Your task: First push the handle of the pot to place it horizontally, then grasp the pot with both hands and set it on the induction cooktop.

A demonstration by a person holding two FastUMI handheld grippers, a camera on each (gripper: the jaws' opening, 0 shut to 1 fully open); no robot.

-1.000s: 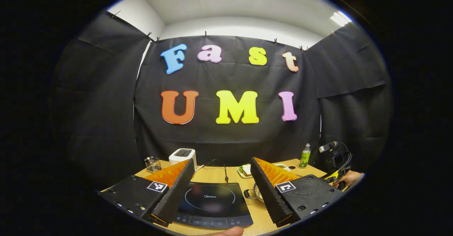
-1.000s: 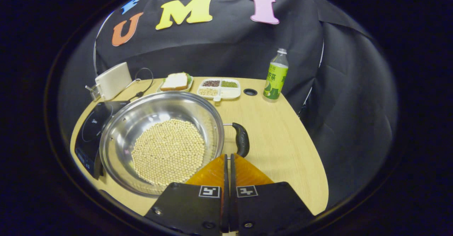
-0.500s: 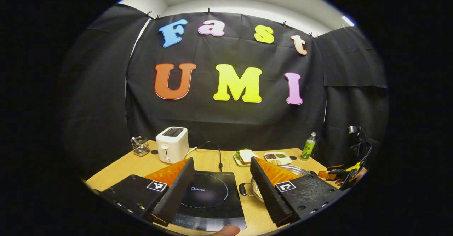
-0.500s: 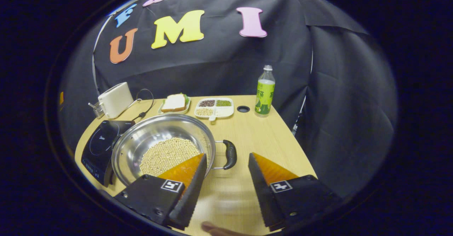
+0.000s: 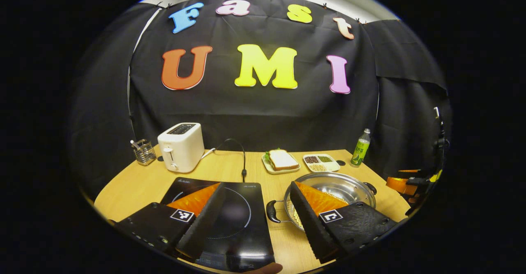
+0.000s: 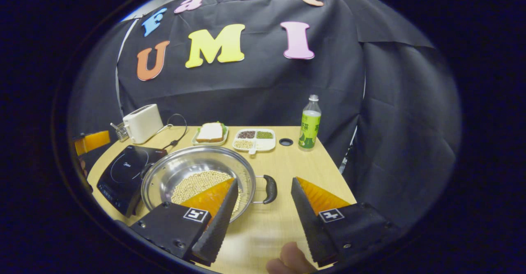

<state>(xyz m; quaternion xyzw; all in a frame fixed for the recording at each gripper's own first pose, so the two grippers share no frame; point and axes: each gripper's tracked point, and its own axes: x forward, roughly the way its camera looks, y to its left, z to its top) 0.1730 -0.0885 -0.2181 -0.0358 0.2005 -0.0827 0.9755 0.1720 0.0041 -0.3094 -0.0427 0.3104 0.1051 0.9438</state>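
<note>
Steel pot (image 6: pixel 199 175), holding a layer of pale beans (image 6: pixel 196 181), sits on the wooden table (image 6: pixel 312 171) just beside the cooktop (image 6: pixel 123 175), which lies at its 9 o'clock in the right gripper view. One black pot handle (image 6: pixel 269 188) projects at 3 o'clock from the rim; the opposite handle (image 5: pixel 271 211) shows in the left gripper view, facing the cooktop (image 5: pixel 234 220). Right gripper (image 6: pixel 263 185) is released, jaws spread wide, with the 3 o'clock handle standing between the two fingers but apart from both. Left gripper (image 5: pixel 257 187) is likewise released, jaws wide, hovering over the gap between cooktop and pot (image 5: pixel 333 185); contact with either cannot be confirmed. Toward 12 o'clock along the table's far edge stand a toaster (image 6: pixel 142 123), a plate with a sandwich (image 6: pixel 210 132), a divided tray (image 6: pixel 254 139) of grains and a green bottle (image 6: pixel 310 124). A fingertip (image 6: pixel 289 257) shows at 6 o'clock.
</note>
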